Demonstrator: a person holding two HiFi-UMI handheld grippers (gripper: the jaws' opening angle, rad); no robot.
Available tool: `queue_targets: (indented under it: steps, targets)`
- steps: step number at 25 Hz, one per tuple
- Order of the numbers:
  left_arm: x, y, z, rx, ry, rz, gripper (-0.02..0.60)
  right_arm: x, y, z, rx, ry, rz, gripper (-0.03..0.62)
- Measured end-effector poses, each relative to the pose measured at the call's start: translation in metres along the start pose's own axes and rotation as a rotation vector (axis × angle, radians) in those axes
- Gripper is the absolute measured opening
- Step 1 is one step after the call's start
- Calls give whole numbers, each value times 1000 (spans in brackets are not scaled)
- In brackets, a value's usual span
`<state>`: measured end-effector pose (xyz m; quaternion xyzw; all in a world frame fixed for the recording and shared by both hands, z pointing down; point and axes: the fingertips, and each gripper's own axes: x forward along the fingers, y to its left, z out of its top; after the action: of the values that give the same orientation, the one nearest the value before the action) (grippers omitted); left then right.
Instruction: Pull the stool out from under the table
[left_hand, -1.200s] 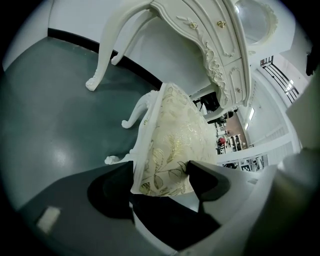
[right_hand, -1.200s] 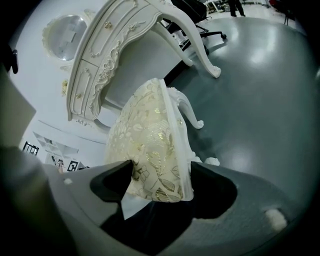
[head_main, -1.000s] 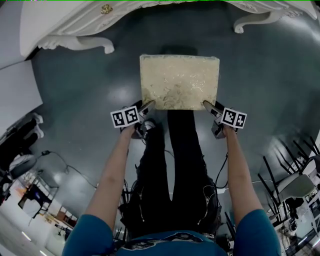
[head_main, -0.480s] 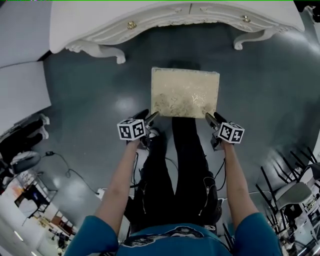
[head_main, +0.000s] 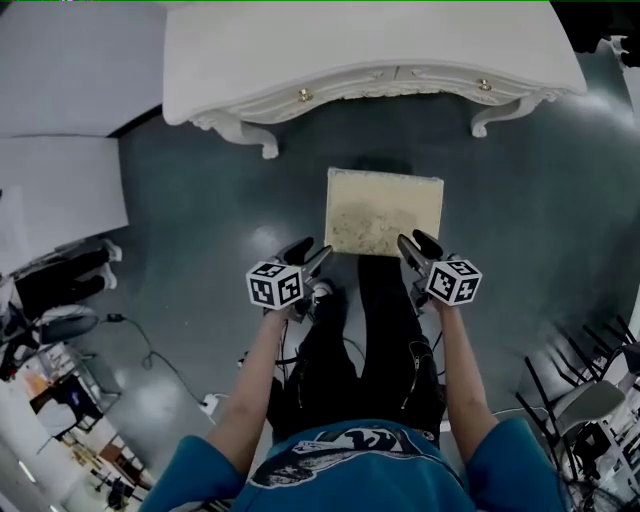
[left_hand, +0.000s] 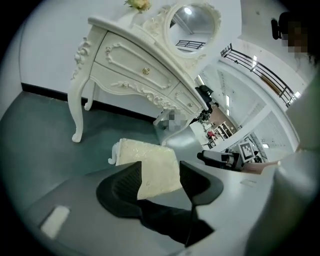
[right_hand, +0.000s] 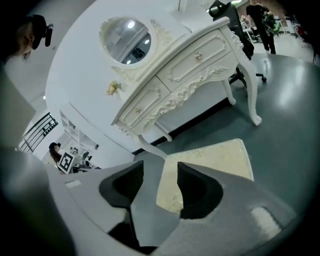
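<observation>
The stool (head_main: 384, 212), a low seat with a cream cushion, stands on the dark floor just in front of the white dressing table (head_main: 370, 50). My left gripper (head_main: 312, 254) is at the stool's near left corner and my right gripper (head_main: 412, 246) is at its near right corner. Both sets of jaws are closing and grip nothing. In the left gripper view the stool (left_hand: 150, 162) shows beyond the gap of my left gripper (left_hand: 160, 177). In the right gripper view the cushion (right_hand: 215, 160) lies past my right gripper (right_hand: 160, 182).
The person's black-trousered legs (head_main: 360, 340) stand right behind the stool. White panels (head_main: 60, 190) lie at the left, with a cable (head_main: 150, 350) on the floor near them. Black-legged chairs (head_main: 590, 370) crowd the lower right. An oval mirror (right_hand: 127, 37) tops the table.
The person has backed away, so the whole table front now shows. Both grippers have come off the stool's near corners and their jaws have narrowed.
</observation>
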<state>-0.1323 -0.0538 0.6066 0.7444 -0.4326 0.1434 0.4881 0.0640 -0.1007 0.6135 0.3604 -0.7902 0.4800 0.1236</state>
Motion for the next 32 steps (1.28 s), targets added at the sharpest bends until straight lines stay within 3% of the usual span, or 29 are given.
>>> queue_targets:
  steps: [4,9,14,23,27,32]
  targets:
    - [-14,-17,27,9,-69,-25,233,9,53,26,-47,-41,76,199]
    - [-50,-45,49,140,-109,-20,212,4,123,46,-131,-68,164,187]
    - [-98,-67,63,218,-181,-30,198,-11,188,60,-202,-92,253,167]
    - [-204,-101,105,341,-420,-66,164,-42,298,62,-361,-140,346,158]
    - [-249,-121,103,384,-492,-94,146,-54,337,49,-401,-179,364,158]
    - [-298,-125,70,421,-496,-118,123,-69,374,28,-407,-257,353,156]
